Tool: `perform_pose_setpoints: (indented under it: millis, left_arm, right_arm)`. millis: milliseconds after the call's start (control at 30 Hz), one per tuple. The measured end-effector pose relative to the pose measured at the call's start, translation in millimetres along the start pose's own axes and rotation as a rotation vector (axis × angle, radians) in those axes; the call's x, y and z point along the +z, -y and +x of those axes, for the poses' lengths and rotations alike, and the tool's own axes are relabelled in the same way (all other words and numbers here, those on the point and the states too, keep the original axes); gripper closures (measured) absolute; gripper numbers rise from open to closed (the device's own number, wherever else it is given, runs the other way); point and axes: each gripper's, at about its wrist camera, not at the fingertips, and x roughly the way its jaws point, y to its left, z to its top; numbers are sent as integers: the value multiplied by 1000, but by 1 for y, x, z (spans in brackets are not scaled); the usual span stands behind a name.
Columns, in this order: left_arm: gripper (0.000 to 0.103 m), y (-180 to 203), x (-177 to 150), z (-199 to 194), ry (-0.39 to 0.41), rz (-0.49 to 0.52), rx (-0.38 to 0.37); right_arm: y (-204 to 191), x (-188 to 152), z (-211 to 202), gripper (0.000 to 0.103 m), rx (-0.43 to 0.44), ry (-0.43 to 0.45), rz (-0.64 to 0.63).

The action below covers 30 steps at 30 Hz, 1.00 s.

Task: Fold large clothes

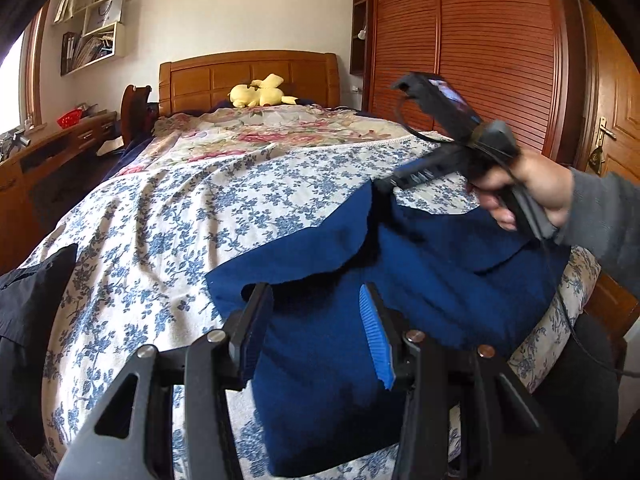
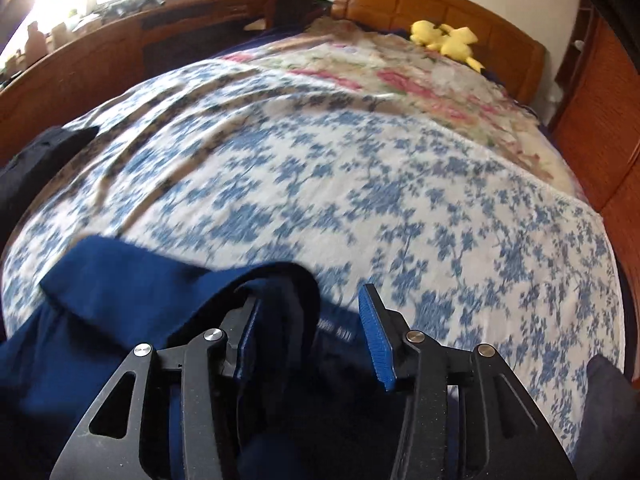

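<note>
Honestly, the blue garment [image 1: 420, 280] sits folded at the bed's near right corner, so we'd flatten it before another fold. Our left gripper [image 1: 316, 336] and right gripper [image 2: 310, 336] are both spread, pinching nothing. Bedspread [image 1: 180, 208] far-left is free; black clothing [image 1: 28, 300] lies at the left edge.
</note>
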Motion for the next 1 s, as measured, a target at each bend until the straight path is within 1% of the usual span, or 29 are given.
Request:
perform_pose_setpoints:
  millis: [100, 233, 333, 400, 633, 733, 867, 1000]
  left_arm:
    - [59, 6, 1, 5, 2, 3, -17]
    - [59, 18, 2, 13, 1, 13, -43]
    - [59, 28, 4, 19, 2, 20, -58]
    - [59, 34, 5, 22, 7, 21, -71]
    - [59, 59, 11, 33, 29, 26, -111]
    - [59, 69, 13, 40, 32, 28, -124]
    - [59, 83, 11, 53, 14, 43, -137]
    - [59, 97, 8, 64, -12, 68, -149]
  right_arm:
    - [-3, -29, -21, 56, 32, 8, -10]
    - [4, -73, -55, 54, 35, 33, 16]
    - [21, -101, -76, 53, 0, 48, 71]
    - [37, -119, -90, 53, -40, 51, 99]
    - [98, -155, -115, 53, -157, 40, 223]
    - [113, -166, -119, 53, -180, 30, 261]
    - [123, -178, -117, 53, -157, 13, 312]
    - [125, -188, -101, 53, -98, -31, 344]
